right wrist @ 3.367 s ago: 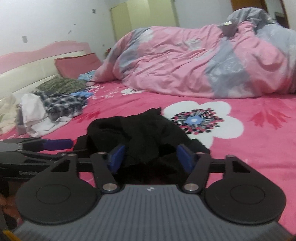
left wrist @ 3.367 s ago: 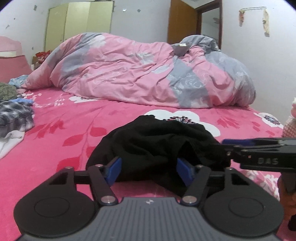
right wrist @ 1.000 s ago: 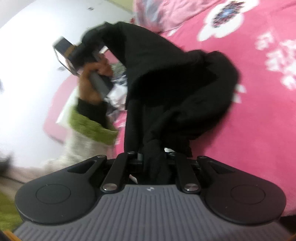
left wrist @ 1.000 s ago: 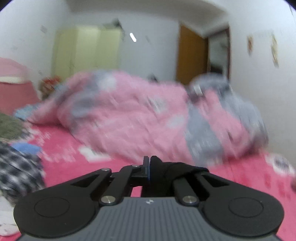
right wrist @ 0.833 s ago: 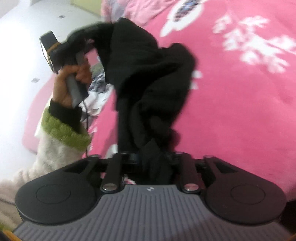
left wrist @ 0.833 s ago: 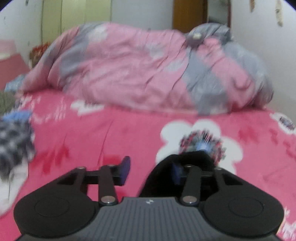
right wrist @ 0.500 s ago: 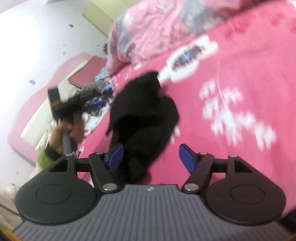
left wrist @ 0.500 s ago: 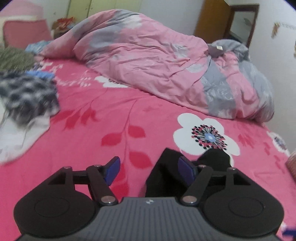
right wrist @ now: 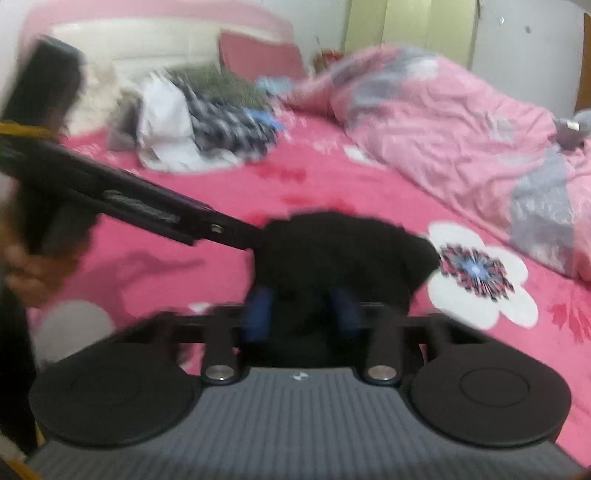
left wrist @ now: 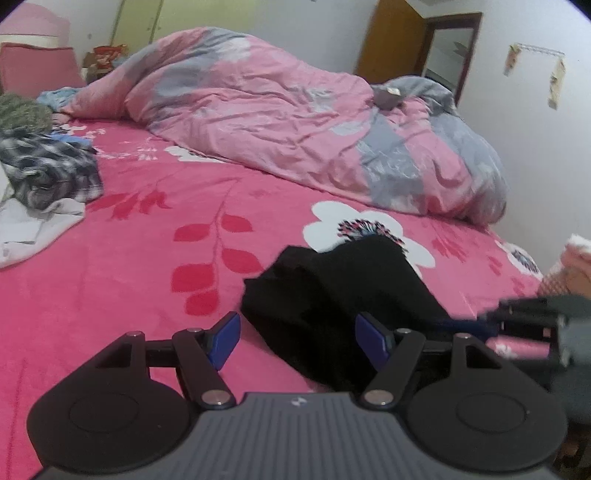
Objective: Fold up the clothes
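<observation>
Bright pink bedding with red leaves and white flowers [left wrist: 110,280] is spread over the bed and carries everything seen. Nearest on it, a crumpled black garment [left wrist: 343,295] is heaped, with the large white flower [left wrist: 369,229] just beyond its far edge.

From the left wrist view, the left hand-held gripper [left wrist: 297,338] is seen with its blue pads spread wide. Its right pad [left wrist: 371,338] is set against the near edge of the black garment, while the left pad [left wrist: 223,338] stands over bare bedding; the cloth is not pinched.

From the right wrist view, which is blurred, the right hand-held gripper [right wrist: 301,310] is seen with its jaws closing, and dark cloth of the black garment [right wrist: 343,251] is between the blue pads. Whether the pads are already pressed on the cloth cannot be told through the blur. This gripper is also seen at the right of the black garment [left wrist: 524,328], and the left one reaches the garment's left side in the right wrist view [right wrist: 236,236], carried by a hand [right wrist: 29,273].

Farther from the black garment, toward its left, a heap of clothes with a checked piece [left wrist: 48,166] is piled. Behind the garment a rumpled pink and grey quilt [left wrist: 295,122] is bunched, and beyond that a pale green wardrobe [right wrist: 413,26] and a brown door [left wrist: 391,40] are set against the wall.
</observation>
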The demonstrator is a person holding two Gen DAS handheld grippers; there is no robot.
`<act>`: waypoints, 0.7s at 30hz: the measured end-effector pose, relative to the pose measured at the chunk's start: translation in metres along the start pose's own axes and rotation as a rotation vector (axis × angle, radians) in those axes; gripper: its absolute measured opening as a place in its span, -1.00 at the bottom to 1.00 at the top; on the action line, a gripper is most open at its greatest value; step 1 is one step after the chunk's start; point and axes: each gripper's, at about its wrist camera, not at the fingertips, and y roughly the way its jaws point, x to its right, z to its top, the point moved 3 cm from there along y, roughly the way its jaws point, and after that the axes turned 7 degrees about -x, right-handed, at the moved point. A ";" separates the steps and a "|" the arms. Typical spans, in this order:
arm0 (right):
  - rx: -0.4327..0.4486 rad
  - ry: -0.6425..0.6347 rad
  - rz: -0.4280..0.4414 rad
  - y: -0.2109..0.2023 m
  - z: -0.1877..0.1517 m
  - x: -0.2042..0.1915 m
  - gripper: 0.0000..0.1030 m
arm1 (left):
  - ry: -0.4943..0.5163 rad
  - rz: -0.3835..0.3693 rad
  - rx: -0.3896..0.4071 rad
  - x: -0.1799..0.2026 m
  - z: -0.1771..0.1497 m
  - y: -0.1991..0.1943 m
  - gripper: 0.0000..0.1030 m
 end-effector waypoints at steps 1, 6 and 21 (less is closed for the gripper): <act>0.000 0.043 0.012 0.000 0.001 0.006 -0.77 | 0.009 -0.001 -0.003 0.001 -0.001 0.002 0.36; 0.100 0.329 0.141 -0.019 0.005 0.054 -0.85 | 0.017 -0.002 -0.048 0.001 -0.005 0.021 0.36; 0.292 0.776 0.236 -0.030 -0.017 0.172 -0.91 | 0.003 -0.029 -0.079 0.006 0.003 0.048 0.18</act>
